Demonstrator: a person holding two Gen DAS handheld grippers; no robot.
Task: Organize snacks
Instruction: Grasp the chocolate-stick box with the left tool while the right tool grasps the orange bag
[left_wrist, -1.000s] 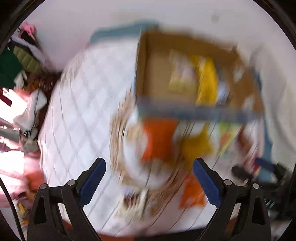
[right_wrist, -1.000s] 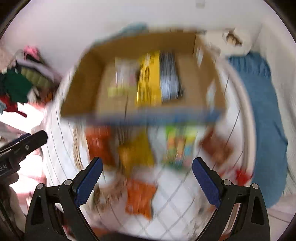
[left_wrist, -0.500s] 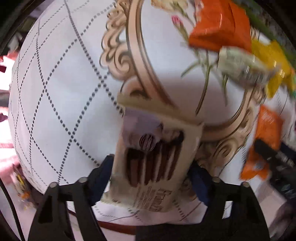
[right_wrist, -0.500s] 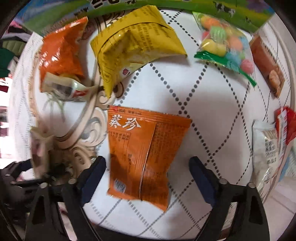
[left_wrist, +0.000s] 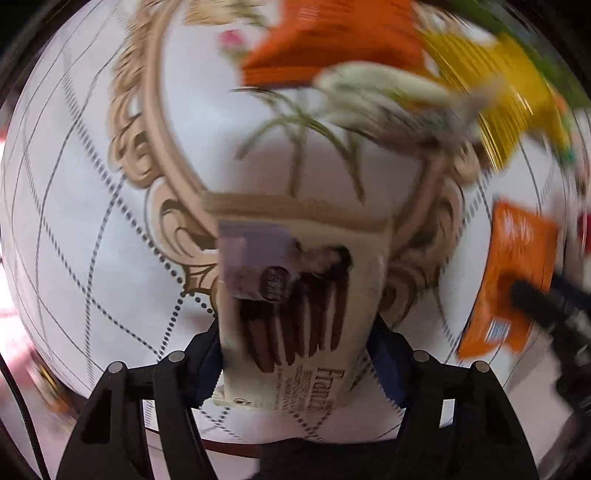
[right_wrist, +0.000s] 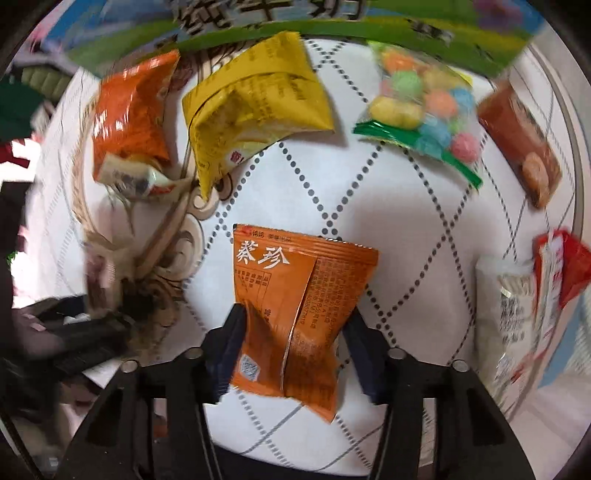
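Both grippers have closed since a moment ago: left gripper (left_wrist: 295, 363) fingers grasp the cream biscuit packet (left_wrist: 295, 306), right gripper (right_wrist: 293, 341) fingers the near orange packet (right_wrist: 295, 314) on the bed (right_wrist: 399, 229); lift both straight, gently.

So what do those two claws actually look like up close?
Both look alike: the left claw and right claw have black plastic arms with cut-out slots and small silver rivets, ending in dark blue pads. A thin black cable runs along the left view's lower-left edge.
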